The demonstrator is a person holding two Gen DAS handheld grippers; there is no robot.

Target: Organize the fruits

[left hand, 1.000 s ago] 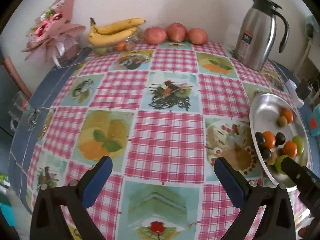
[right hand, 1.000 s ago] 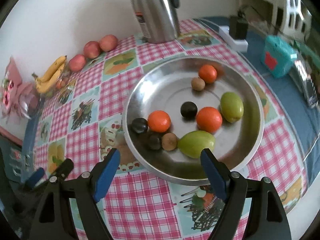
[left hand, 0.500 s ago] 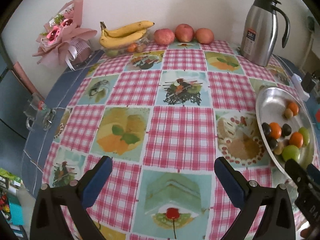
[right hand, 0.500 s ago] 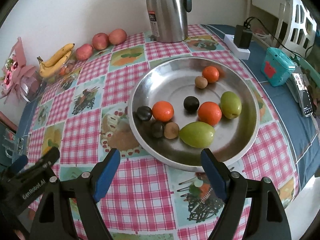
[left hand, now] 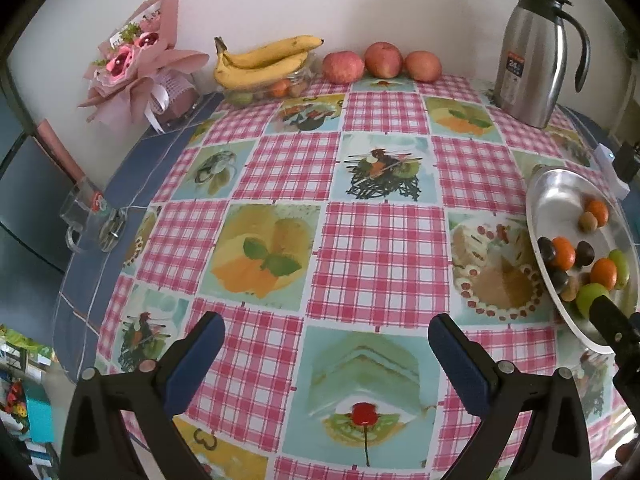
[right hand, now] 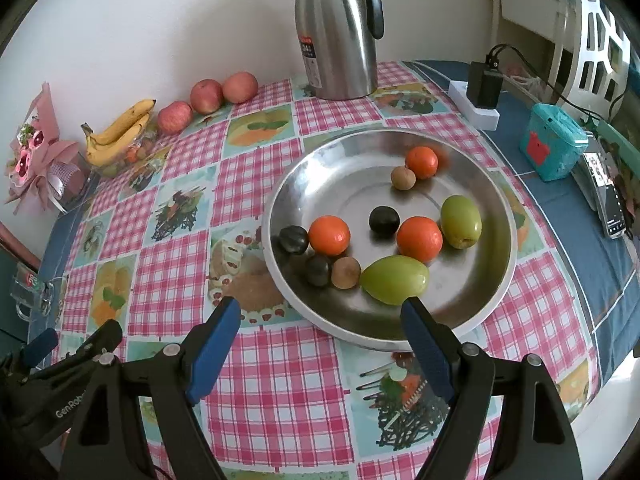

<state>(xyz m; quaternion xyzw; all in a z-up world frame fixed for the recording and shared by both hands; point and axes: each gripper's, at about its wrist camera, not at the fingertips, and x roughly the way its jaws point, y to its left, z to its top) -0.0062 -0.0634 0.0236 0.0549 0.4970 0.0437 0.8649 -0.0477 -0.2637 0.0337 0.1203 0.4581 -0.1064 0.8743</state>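
- Right gripper spread wide, empty, poised at near rim of steel tray; unchanged in spread from a second back.
- Left gripper likewise wide, empty, above checked cloth.
- Oranges, green fruits, dark plums in tray; none shifted.
- More of far table edge visible than earlier.

Home dining spot — checked tablecloth, steel thermos jug, bouquet, bananas.

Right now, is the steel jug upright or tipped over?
Upright: the steel jug stands on its base on the checked tablecloth, lid on top.
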